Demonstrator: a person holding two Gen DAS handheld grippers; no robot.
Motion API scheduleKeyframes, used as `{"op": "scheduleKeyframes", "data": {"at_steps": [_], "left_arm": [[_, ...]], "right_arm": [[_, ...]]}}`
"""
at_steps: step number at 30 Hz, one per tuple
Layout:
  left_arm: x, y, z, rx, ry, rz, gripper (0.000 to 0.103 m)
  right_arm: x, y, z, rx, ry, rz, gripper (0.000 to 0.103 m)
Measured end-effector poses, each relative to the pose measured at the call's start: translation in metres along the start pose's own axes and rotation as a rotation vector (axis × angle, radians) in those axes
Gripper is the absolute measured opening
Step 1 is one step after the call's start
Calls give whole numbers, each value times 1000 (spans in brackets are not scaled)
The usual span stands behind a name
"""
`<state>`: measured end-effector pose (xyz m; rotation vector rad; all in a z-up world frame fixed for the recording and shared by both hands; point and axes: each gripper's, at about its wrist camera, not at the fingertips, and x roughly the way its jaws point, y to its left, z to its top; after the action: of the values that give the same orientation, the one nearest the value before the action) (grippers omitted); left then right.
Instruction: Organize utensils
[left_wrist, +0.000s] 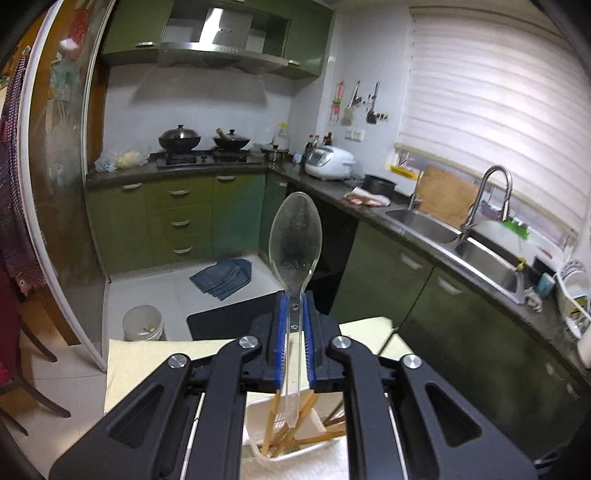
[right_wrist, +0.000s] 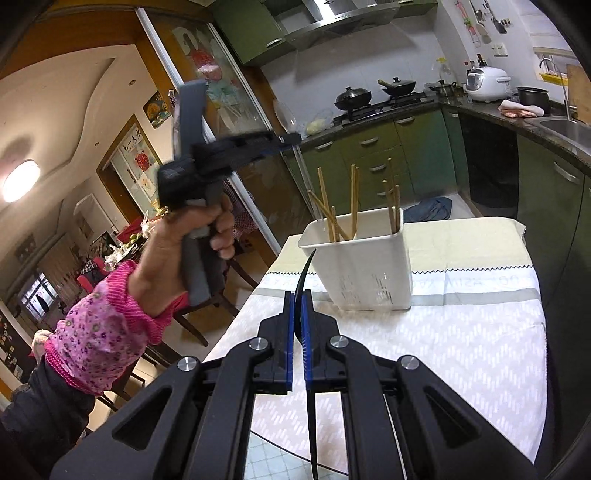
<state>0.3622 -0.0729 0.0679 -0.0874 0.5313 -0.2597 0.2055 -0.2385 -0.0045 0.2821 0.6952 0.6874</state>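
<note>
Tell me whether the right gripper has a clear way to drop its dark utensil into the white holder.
Probably yes. The right gripper is shut on the dark utensil, and the white holder stands just ahead on the table, open at the top. Only the chopsticks crowd it; the left gripper is off to the side.

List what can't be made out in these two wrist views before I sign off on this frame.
- Dark utensil in the right gripper: seen edge-on, so its type is unclear.
- White holder: its wall hides the chopsticks' lower ends.
- Left wrist view: the left gripper, shut on the clear spoon, covers most of the holder.
</note>
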Motion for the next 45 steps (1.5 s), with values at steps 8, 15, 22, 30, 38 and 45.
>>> {"op": "scheduleKeyframes", "data": {"at_steps": [8, 15, 22, 30, 38, 45], "left_arm": [[30, 12, -38, -10, 136, 17, 37], [11, 12, -48, 18, 164, 27, 42], [-37, 12, -73, 47, 209, 26, 47], [-69, 4, -108, 132, 250, -16, 52], [-81, 7, -127, 119, 257, -43, 65], [-93, 15, -149, 85, 227, -50, 72]], "right_arm": [[2, -7, 12, 10, -29, -22, 5], [9, 6, 48, -49, -148, -75, 5], [27, 15, 97, -94, -372, -149, 5], [94, -7, 139, -94, -485, -241, 5], [154, -38, 142, -91, -452, -324, 5], [163, -43, 105, -143, -434, -353, 5]]}}
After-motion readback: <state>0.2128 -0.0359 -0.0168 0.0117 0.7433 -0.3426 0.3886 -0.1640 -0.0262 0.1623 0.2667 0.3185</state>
